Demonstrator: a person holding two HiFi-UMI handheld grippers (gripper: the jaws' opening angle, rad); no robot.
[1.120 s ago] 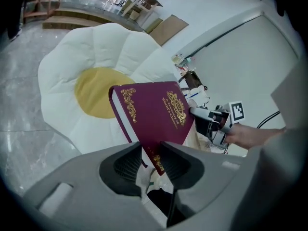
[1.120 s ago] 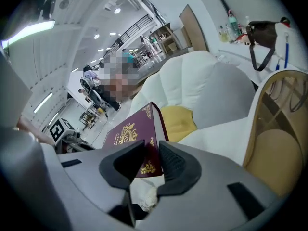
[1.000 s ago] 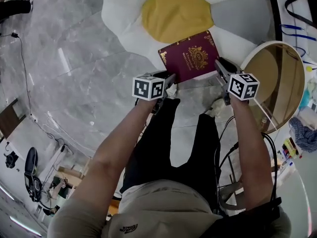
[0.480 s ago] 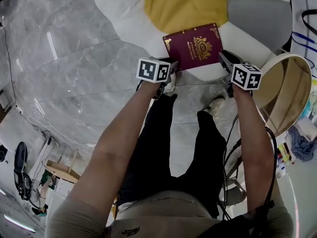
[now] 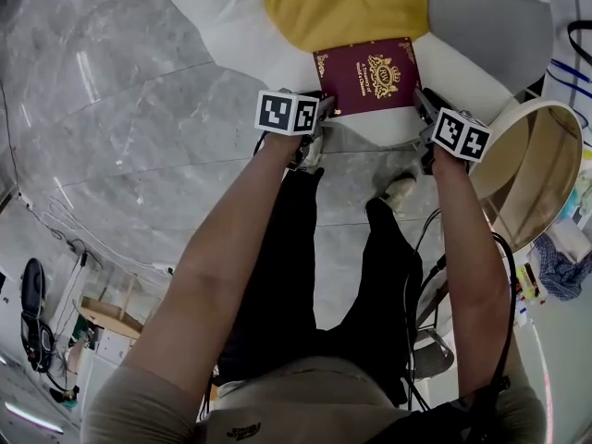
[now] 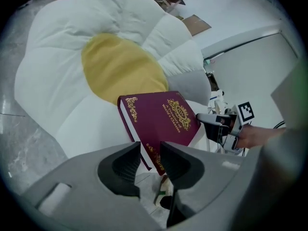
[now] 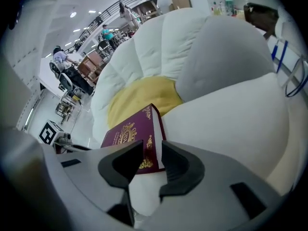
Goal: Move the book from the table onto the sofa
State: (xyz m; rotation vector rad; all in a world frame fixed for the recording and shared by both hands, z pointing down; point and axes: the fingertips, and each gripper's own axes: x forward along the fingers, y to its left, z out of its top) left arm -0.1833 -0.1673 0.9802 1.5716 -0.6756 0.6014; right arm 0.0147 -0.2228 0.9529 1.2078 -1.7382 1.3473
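1. A maroon hardcover book [image 5: 370,77] [image 6: 161,121] [image 7: 127,136], stamped with gold ornament, is lying cover-up on the front of a white, flower-shaped cushioned sofa [image 5: 231,17] [image 6: 57,57] [image 7: 231,119]. Its far edge is reaching the rim of the sofa's yellow centre [image 5: 347,7], and its gilded spine is facing the person.
2. The left gripper [image 5: 322,109] [image 6: 150,146] is pinching the book's near left corner, its grey jaws pressing on the covers at the spine.
3. The right gripper [image 5: 423,100] [image 7: 152,148] is working the near right corner. Its jaws are opening, with the corner sitting between them and filling the gap.
4. Both grippers are angling downward from the person's bare forearms [image 5: 231,239], their black-and-white marker cubes flanking the book's near edge.
5. The person, wearing black trousers [image 5: 305,276], is standing at the sofa's front edge on a grey marble floor [image 5: 139,109], with one light-coloured shoe [image 5: 402,191] showing below the right gripper.
6. A round tan tabletop [image 5: 541,155] is sitting just to the right of the sofa, beside the right gripper and apart from the book.
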